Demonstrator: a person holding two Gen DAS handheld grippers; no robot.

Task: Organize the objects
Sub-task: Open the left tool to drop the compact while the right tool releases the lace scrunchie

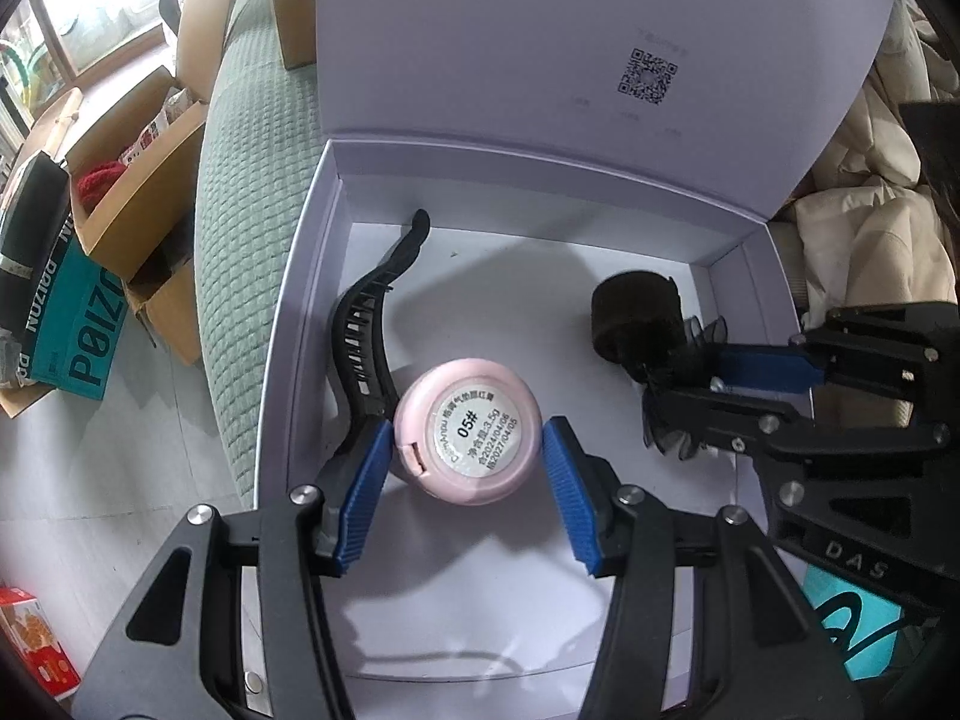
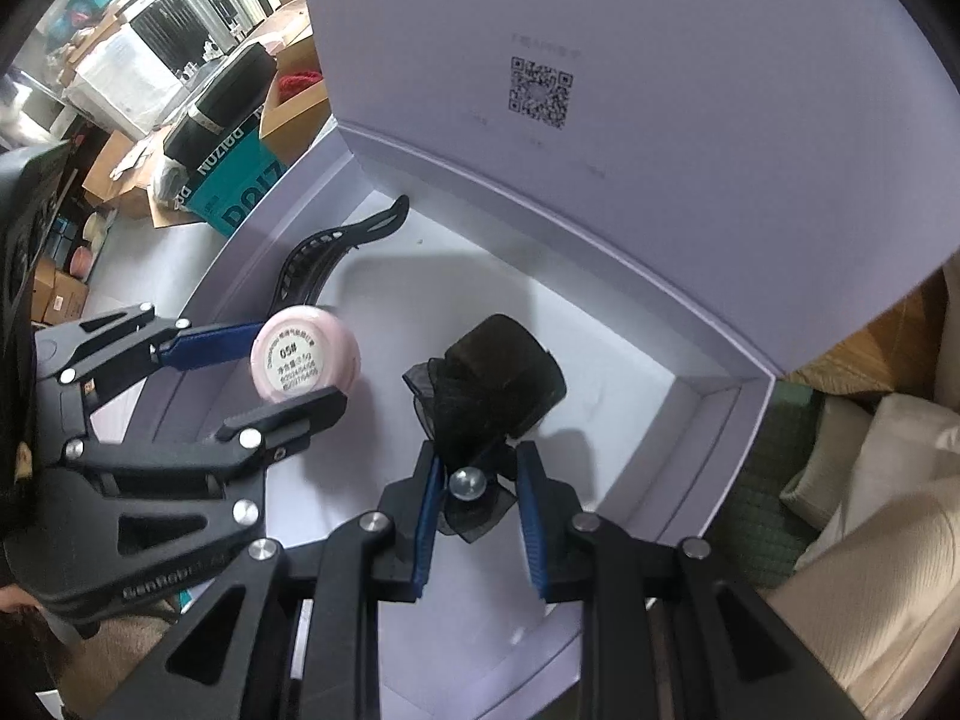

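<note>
An open white box [image 1: 300, 300] [image 2: 720, 420] has its lid [image 1: 540, 60] standing up at the back, with a QR code on it. My left gripper [image 1: 467, 429] [image 2: 300, 366] is shut on a round pink compact [image 1: 468, 426] [image 2: 306, 360], label side up, low over the box floor. Beside it on the floor lies a black hair claw clip [image 1: 366, 324] [image 2: 318, 258]. My right gripper [image 2: 480, 453] [image 1: 690, 381] is shut on a black sheer bow [image 2: 462, 408] with a silver bead, which joins a black velvet roll [image 2: 510, 360] [image 1: 636, 312] at the right of the box.
A green quilted cushion [image 1: 240, 240] borders the box on the left. Beyond it on the floor are open cardboard boxes [image 1: 132, 180] and a teal carton [image 1: 78, 336]. Beige fabric [image 1: 870, 210] [image 2: 870, 540] lies to the right of the box.
</note>
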